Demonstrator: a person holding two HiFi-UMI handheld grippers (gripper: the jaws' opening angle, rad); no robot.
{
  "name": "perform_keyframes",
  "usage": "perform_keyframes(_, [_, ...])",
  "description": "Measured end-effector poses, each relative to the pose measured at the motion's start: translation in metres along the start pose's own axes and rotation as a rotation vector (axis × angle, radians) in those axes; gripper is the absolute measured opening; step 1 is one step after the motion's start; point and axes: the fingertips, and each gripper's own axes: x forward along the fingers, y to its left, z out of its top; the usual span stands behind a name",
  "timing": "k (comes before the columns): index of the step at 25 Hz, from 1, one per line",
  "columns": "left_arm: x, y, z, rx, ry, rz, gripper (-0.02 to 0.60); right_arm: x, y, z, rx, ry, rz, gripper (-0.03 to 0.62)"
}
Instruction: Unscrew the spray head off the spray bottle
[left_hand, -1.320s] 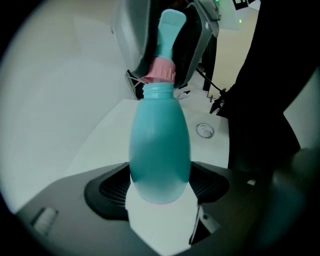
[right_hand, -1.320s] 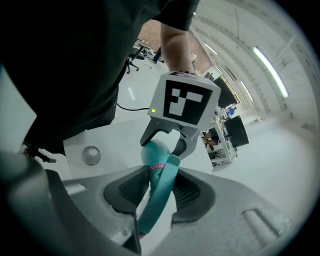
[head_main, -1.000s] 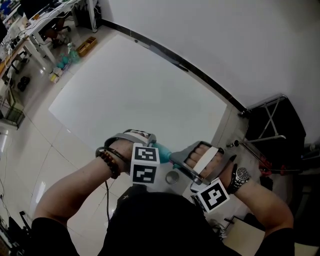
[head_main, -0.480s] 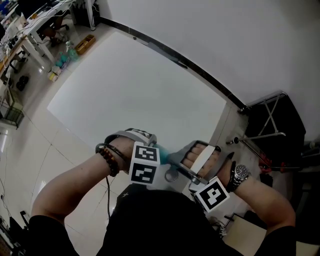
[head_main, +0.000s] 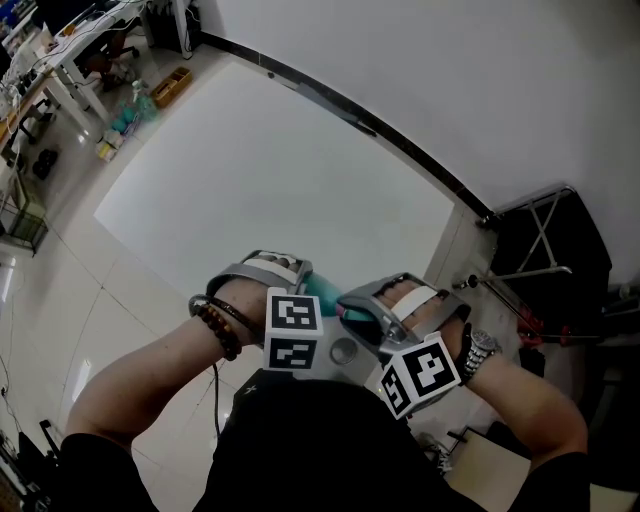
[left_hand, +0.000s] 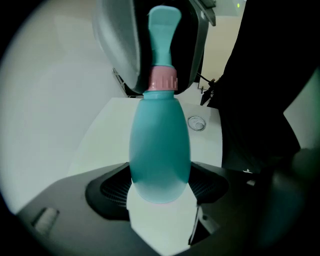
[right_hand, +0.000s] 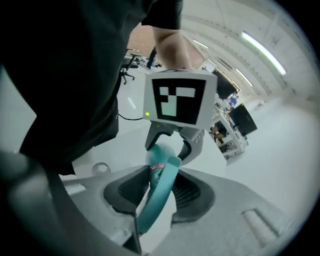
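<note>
A teal spray bottle with a pink collar stands out from my left gripper, which is shut on its rounded body. The teal spray head above the collar sits inside my right gripper. In the right gripper view, the spray head runs between the pads of my right gripper, which is shut on it. The collar and the bottle body lie beyond it. In the head view, only a strip of the bottle shows between the two hands, over the table's near edge.
A small round metal ring lies on the white table below the bottle. A black folding frame stands right of the table. Desks and clutter stand at the far left.
My right gripper has rolled about its own axis with the spray head in it: its marker cube has swung left and the hand now lies over the top. The left gripper has stayed put.
</note>
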Motion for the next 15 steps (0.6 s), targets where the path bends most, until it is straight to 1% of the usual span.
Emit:
perform_keyframes(6, [0.000,0.015,-0.004,-0.038,0.040,0.116,0.379,0.010,-0.007,-0.014,0.320,0.012,0.034,0.123])
perform_keyframes(12, [-0.001,0.024,-0.003,-0.116,0.025,0.186,0.379,0.009,-0.022,-0.024,0.647,-0.007,0.036,0.123])
perform_keyframes(15, [-0.003,0.031,-0.003,-0.136,0.027,0.236,0.377,0.010,-0.026,-0.033,0.828,-0.032,0.038,0.123])
